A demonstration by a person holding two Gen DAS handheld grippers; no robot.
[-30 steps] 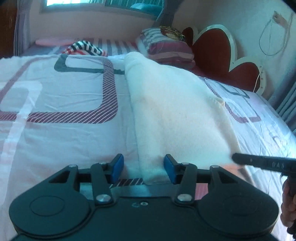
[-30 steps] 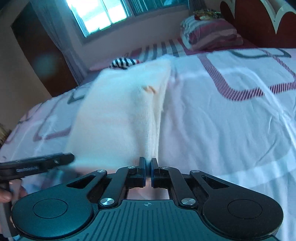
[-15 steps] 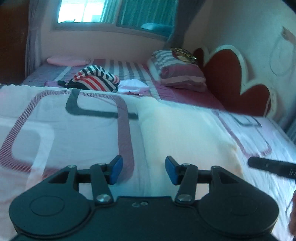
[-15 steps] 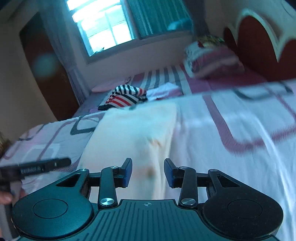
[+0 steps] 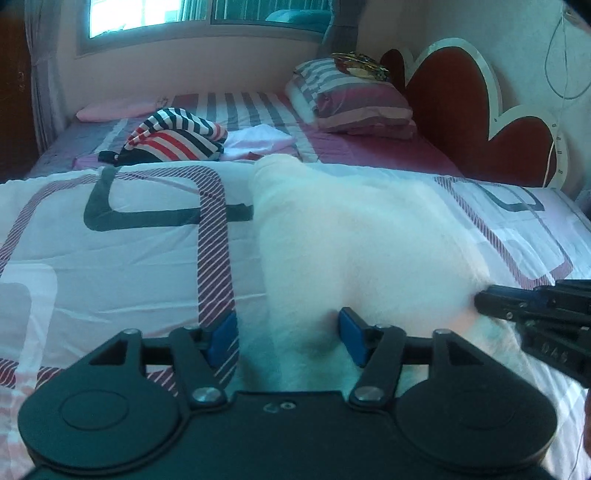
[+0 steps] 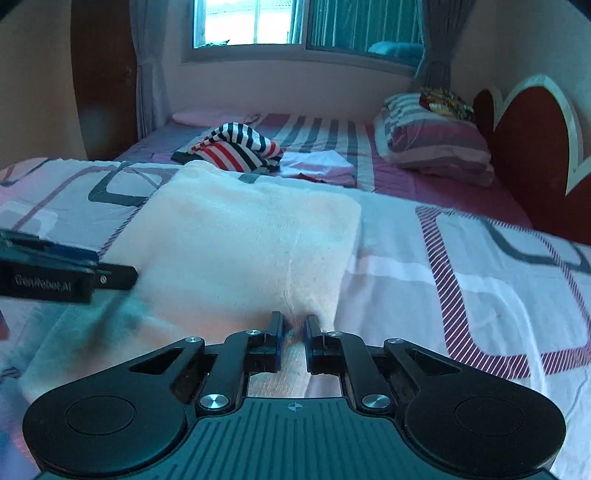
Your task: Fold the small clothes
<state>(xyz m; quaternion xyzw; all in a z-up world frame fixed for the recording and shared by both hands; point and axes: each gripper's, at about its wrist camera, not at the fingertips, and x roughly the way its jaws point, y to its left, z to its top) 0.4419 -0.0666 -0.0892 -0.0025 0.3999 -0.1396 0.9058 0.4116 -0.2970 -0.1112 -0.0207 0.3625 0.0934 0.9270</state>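
Nearest: left claw spread wide, near edge of white cloth lying between its blue fingers — nothing pinched. Right claw nearly closed, a narrow gap left, near hem of the cloth bunched between the tips; a firm grip cannot be told. Cloth flat on patterned bedspread, stretching away from both claws. Farther back — striped garment, then pillow by the window.

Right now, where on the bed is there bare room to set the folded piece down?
Bare quilt left of the white garment, up to the striped clothes pile. More bare quilt right of it toward the headboard. Crowded: the far strip with the pile, a white folded piece and pillow; both grippers, left gripper, right gripper, at the near edge.
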